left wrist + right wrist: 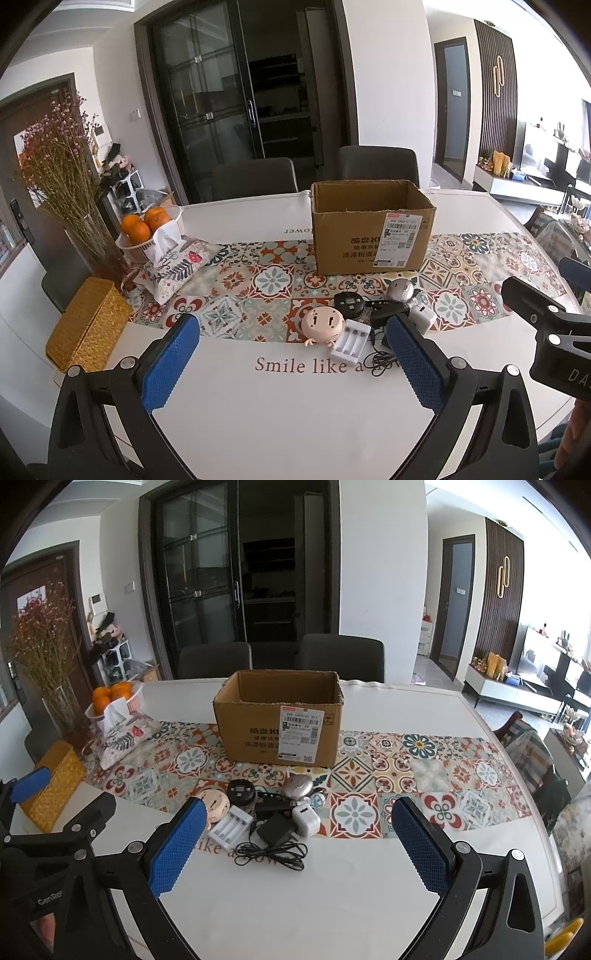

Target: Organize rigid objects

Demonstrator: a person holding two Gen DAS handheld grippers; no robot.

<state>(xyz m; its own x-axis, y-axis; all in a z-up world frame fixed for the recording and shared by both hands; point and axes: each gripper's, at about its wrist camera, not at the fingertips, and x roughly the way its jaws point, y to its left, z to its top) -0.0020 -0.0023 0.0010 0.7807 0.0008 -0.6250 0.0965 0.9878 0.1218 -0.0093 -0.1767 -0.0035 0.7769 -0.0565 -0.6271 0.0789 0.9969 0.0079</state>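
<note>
Both the left gripper (291,363) and right gripper (295,845) are hovering wide apart and empty, seemingly approaching the gadget pile (258,812) at centre frame, destined for the cardboard box (277,720).

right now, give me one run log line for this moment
left gripper: open, empty | right gripper: open, empty | gadgets: clustered on table before cardboard box | step: nothing boxed yet

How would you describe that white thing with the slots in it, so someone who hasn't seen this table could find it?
Start at the open cardboard box on the patterned table runner; a cluster of small gadgets lies in front of it. At the cluster's near left, beside the round peach-coloured gadget, lies the white battery charger. It alone is a flat tray with parallel empty slots.
</note>
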